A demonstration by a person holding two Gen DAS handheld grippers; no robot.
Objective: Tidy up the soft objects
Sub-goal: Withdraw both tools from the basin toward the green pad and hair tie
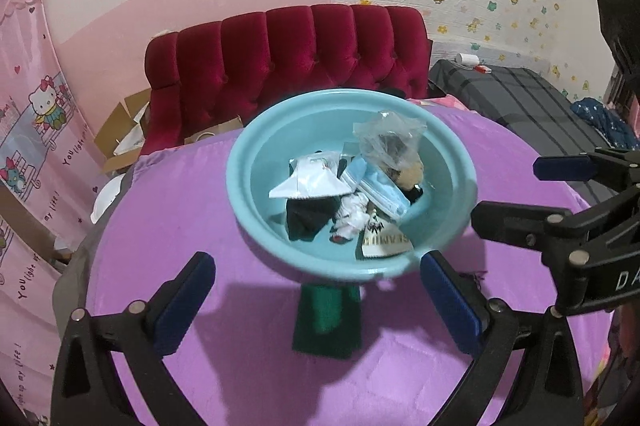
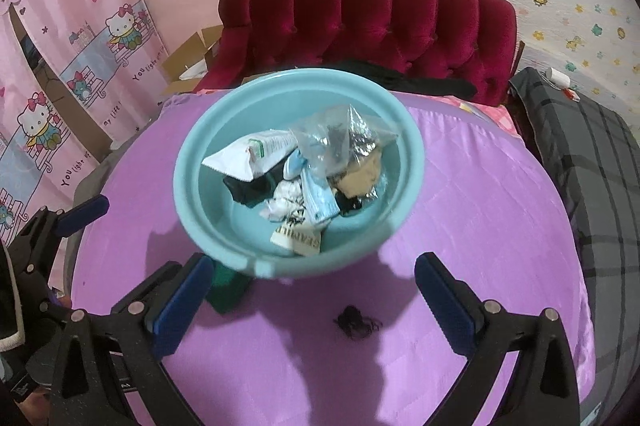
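Note:
A light blue basin [image 1: 256, 150] sits on the purple sheet; it also shows in the right wrist view [image 2: 192, 162]. It holds several soft items: a white packet [image 1: 310, 182], a clear plastic bag [image 1: 386, 140], a blue face mask [image 1: 380, 188], dark and white cloths. A dark green cloth [image 1: 328, 318] lies on the sheet just in front of the basin, between my left gripper's fingers; in the right wrist view it [image 2: 228, 288] is by my left finger. A small dark tangle [image 2: 356, 322] lies between my right gripper's fingers. My left gripper [image 1: 318, 300] and right gripper [image 2: 314, 300] are both open and empty.
A red tufted headboard [image 1: 288, 54] stands behind the basin. A grey plaid blanket [image 1: 520, 98] lies at the right. A cardboard box [image 1: 124, 130] and pink curtains [image 1: 36, 130] are at the left. A black garment [image 2: 404, 78] lies behind the basin.

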